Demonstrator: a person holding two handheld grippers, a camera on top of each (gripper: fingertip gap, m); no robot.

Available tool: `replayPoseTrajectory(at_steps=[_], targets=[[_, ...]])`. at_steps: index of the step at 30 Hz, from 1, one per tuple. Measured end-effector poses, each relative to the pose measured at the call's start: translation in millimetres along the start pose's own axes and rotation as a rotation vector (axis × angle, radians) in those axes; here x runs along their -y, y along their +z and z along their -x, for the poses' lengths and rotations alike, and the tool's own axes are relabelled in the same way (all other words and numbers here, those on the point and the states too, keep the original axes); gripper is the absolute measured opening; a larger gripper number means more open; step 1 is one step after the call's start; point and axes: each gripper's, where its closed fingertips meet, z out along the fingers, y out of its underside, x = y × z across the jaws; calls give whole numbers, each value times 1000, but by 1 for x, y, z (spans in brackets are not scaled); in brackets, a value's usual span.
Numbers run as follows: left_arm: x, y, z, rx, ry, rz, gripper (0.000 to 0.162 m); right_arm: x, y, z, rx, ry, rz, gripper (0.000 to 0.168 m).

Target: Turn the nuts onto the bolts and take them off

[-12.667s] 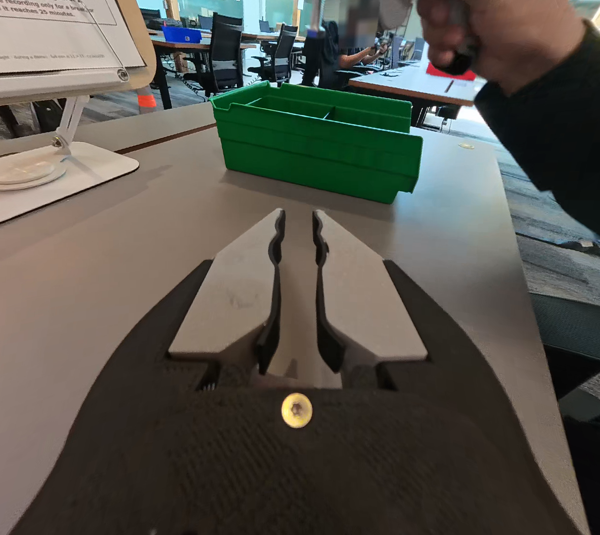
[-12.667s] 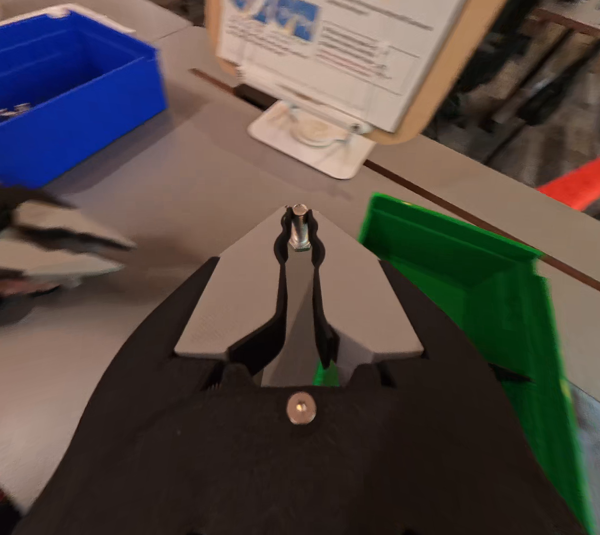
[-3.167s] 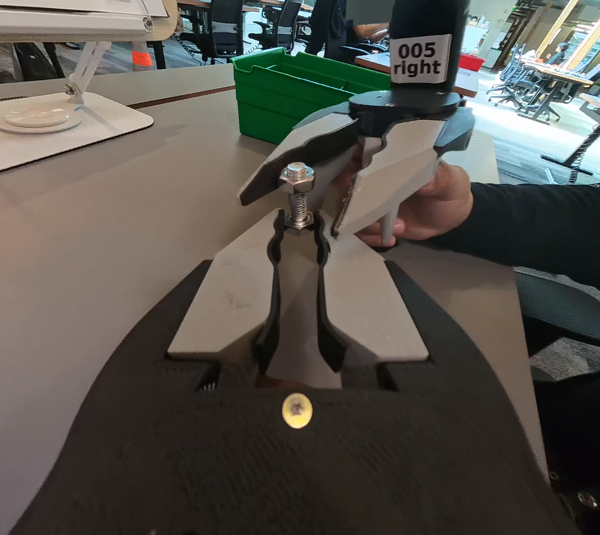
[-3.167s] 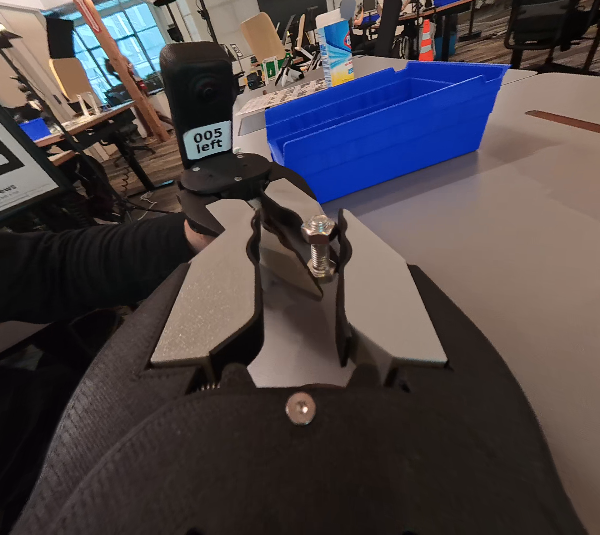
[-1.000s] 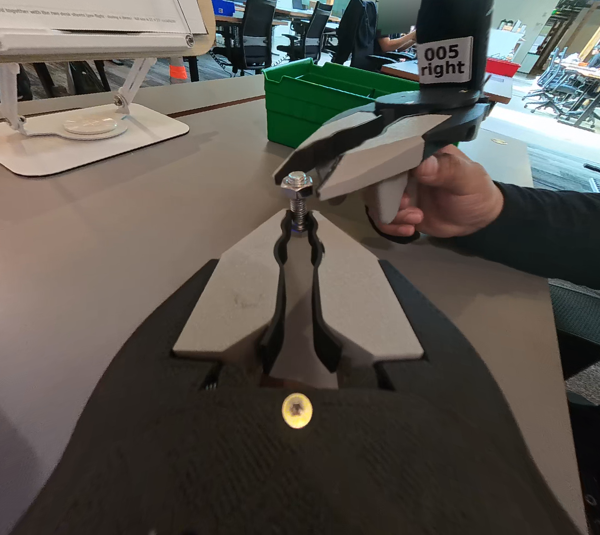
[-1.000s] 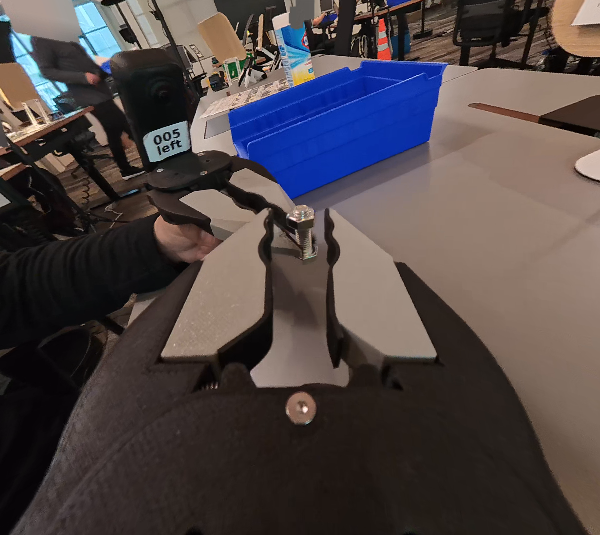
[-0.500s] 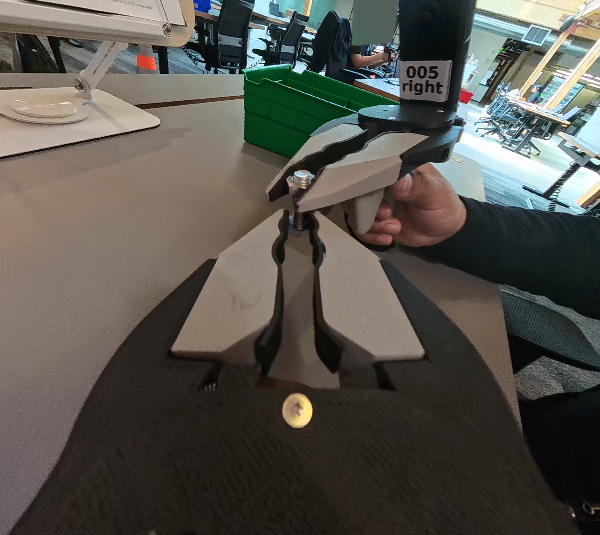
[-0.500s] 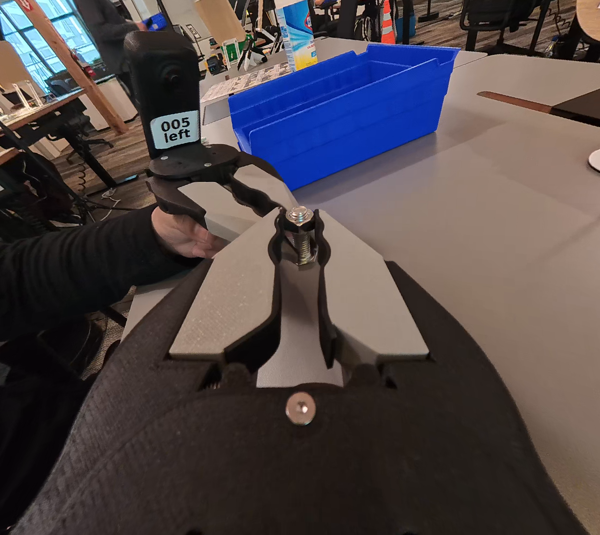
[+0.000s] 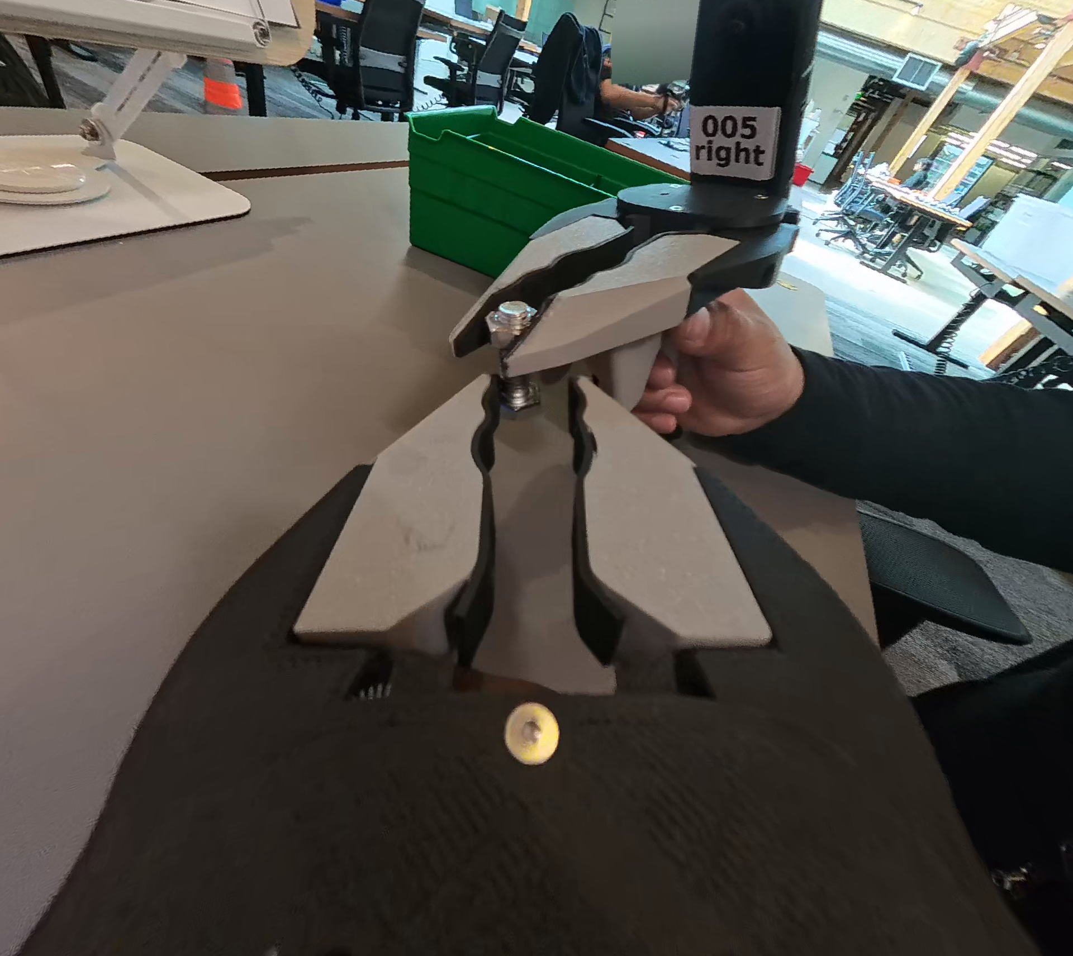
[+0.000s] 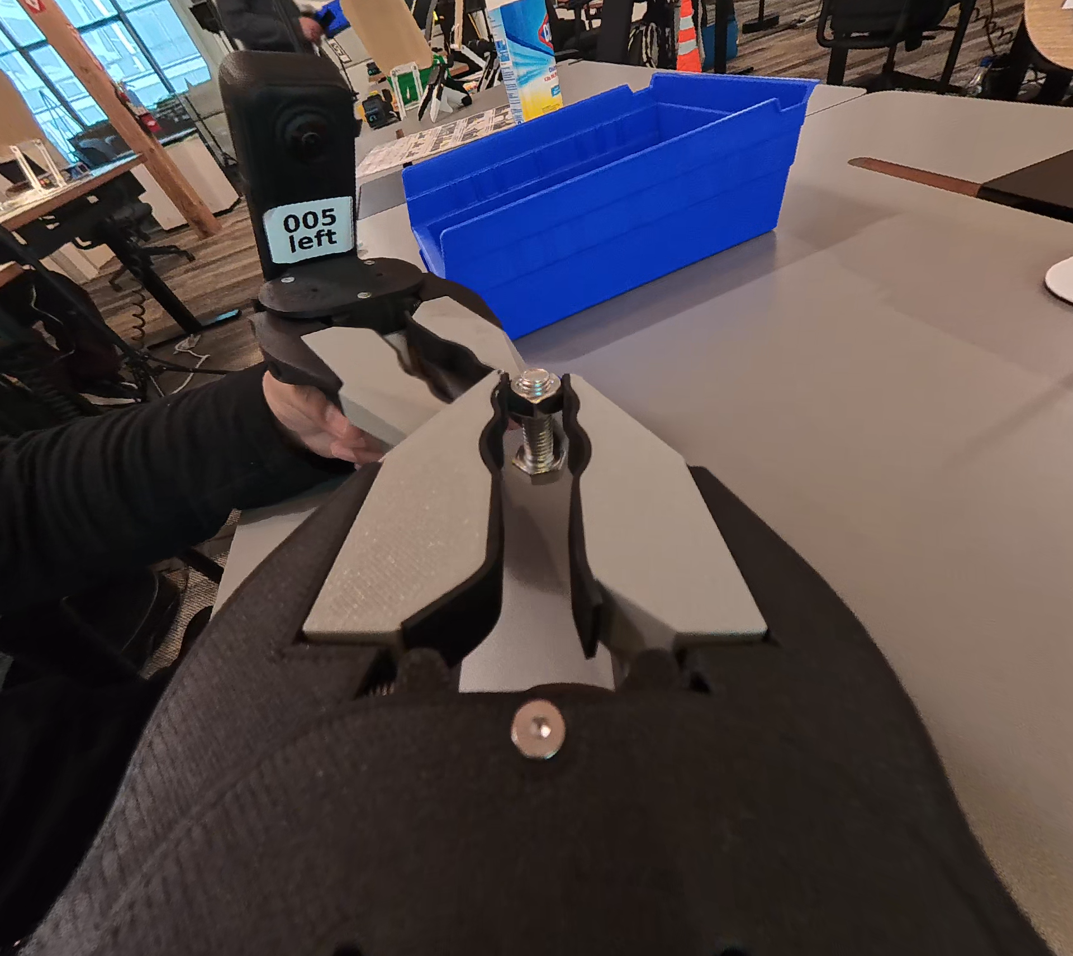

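A steel bolt [image 10: 538, 441] stands upright, head down, with a hex nut [image 10: 534, 387] near its top end. My right gripper [image 10: 531, 389] is shut on the nut; in the left wrist view [image 9: 500, 337] it reaches in from the right, held by a hand [image 9: 726, 382]. My left gripper [image 9: 531, 400] is open at the level of the bolt head [image 9: 519, 397], which sits beside its left finger [image 9: 406, 493], with a gap to the right finger. In the right wrist view the left gripper [image 10: 458, 365] comes in from the left, its tips partly hidden.
A green bin [image 9: 493, 185] stands behind on the grey table [image 9: 232, 347], with a white document stand [image 9: 116, 196] at far left. A blue bin [image 10: 609, 208] and a wipes canister [image 10: 522, 51] lie beyond in the right wrist view. The table edge is close on the right [image 9: 836, 405]. My left and right fingertips are right by each other.
My left gripper's jaws have spread apart off the bolt head. My right gripper, open a second ago, closed on the nut and still holds it, with the bolt hanging from it.
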Motion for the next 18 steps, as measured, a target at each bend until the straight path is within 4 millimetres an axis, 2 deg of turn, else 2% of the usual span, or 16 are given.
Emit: replayPoseTrajectory(at_steps=[3, 10, 13, 18], targets=[[0, -1, 5, 43, 45, 7, 10, 0, 0, 1, 12, 10, -1, 15], [-1, -1, 3, 22, 9, 4, 13, -1, 0, 2, 16, 7, 1, 15], [0, -2, 6, 46, 36, 4, 7, 0, 0, 3, 15, 9, -5, 15], [2, -3, 6, 28, 4, -2, 7, 1, 1, 3, 19, 31, -19, 15]])
